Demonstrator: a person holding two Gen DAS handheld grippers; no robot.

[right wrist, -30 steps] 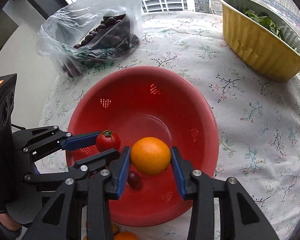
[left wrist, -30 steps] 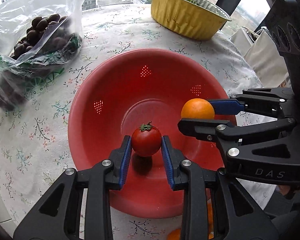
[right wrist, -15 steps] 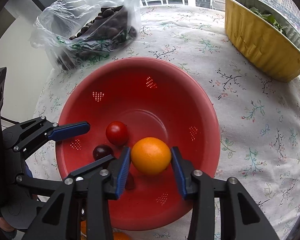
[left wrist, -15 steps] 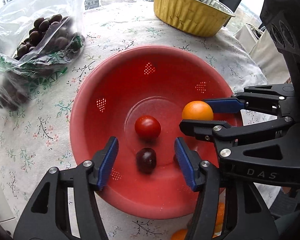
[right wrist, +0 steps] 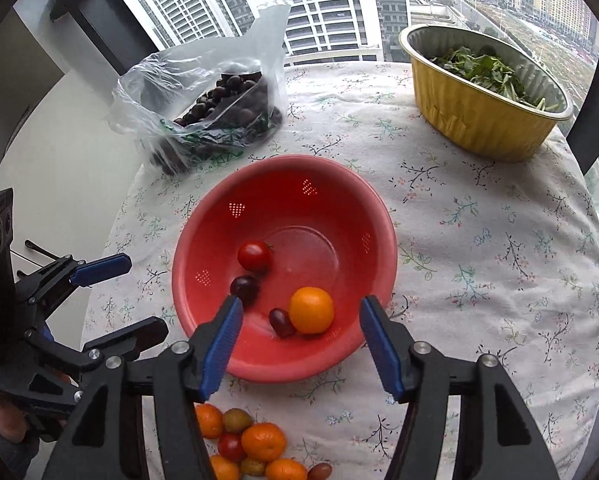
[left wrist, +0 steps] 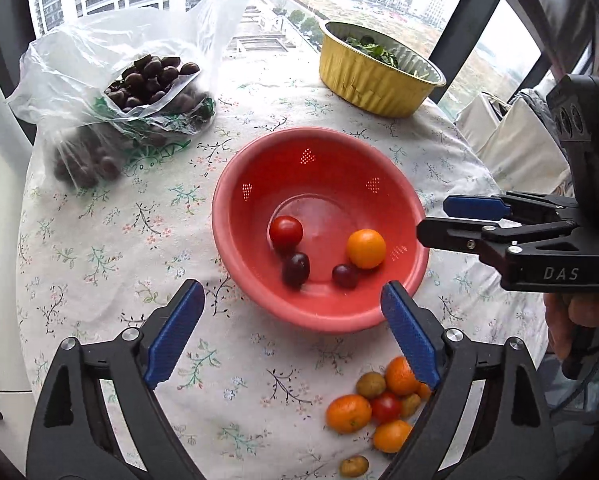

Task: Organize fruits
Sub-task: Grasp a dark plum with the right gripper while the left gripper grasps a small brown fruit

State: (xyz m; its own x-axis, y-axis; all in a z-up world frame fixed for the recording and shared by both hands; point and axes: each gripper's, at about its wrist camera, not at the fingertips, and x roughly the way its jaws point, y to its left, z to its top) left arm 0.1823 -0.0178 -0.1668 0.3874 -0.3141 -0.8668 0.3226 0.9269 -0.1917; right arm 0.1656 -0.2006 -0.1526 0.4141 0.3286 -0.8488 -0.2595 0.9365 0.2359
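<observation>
While both tools hang above the near edge of the round tabletop [left wrist: 111, 240], each stands spread wide and grips nothing; the left hand-held gripper [left wrist: 292, 332] frames the near rim of the red colander bowl [left wrist: 255, 288] between its blue pads, and the right hand-held gripper [right wrist: 301, 342] straddles the same rim from its own side; ahead of the left one, inside the bowl, lie a red tomato [left wrist: 285, 231], a dark grape [left wrist: 295, 268] just nearer than it and touching or nearly so, a second dark grape [left wrist: 345, 275], and an orange [left wrist: 366, 249] beside that second grape; from the right tool the orange [right wrist: 311, 310] sits just beyond the gap between its fingers, with one grape pressed against it on the left; below and to the right of the left tool, on the flowered cloth, a small heap of loose fruit [left wrist: 379, 404] waits outside the bowl: oranges, a small tomato and some brownish pieces I cannot name; far ahead to the left sits a clear plastic bag [left wrist: 99, 92] of dark brown nuts or fruits; far ahead to the right stands a gold foil tray [left wrist: 363, 84] holding green leaves; beyond the tabletop, window glass shows tower blocks.
</observation>
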